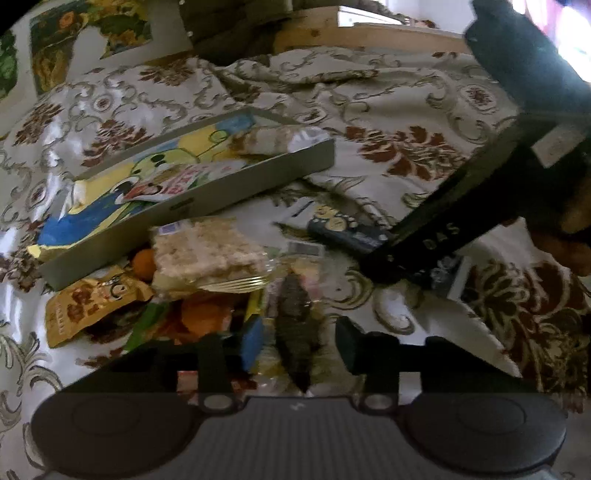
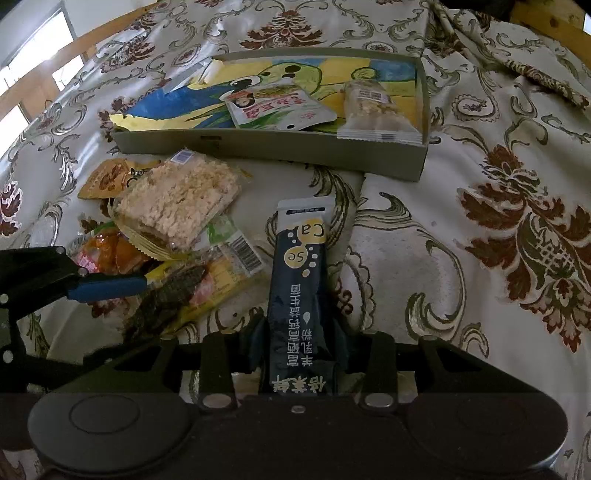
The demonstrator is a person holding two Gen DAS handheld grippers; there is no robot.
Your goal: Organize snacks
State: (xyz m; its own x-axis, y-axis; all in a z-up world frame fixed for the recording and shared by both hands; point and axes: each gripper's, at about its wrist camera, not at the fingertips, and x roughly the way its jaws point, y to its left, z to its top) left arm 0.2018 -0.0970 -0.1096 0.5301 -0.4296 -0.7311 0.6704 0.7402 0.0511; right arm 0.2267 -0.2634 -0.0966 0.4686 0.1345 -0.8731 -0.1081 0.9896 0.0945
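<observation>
My left gripper (image 1: 301,345) is shut on a dark seaweed snack in a clear wrapper (image 1: 297,325), low in the loose pile. In the right wrist view its blue finger (image 2: 107,288) lies along that seaweed snack (image 2: 166,299). My right gripper (image 2: 299,343) is shut on a navy stick pack (image 2: 299,280), which juts forward over the bedspread. The left wrist view shows the right gripper (image 1: 380,262) reaching in from the right with the stick pack (image 1: 347,229). A grey tray (image 2: 273,147) lined with a cartoon sheet holds a white pouch (image 2: 280,110) and a wrapped rice bar (image 2: 373,107).
The pile beside the tray (image 1: 207,210) has a rice crisp pack (image 2: 177,203), a brown pouch (image 2: 107,177) and orange snacks (image 2: 107,254). All of it lies on a wrinkled floral bedspread (image 2: 480,221). A wooden frame (image 1: 369,33) runs behind. A hand (image 1: 565,243) shows at right.
</observation>
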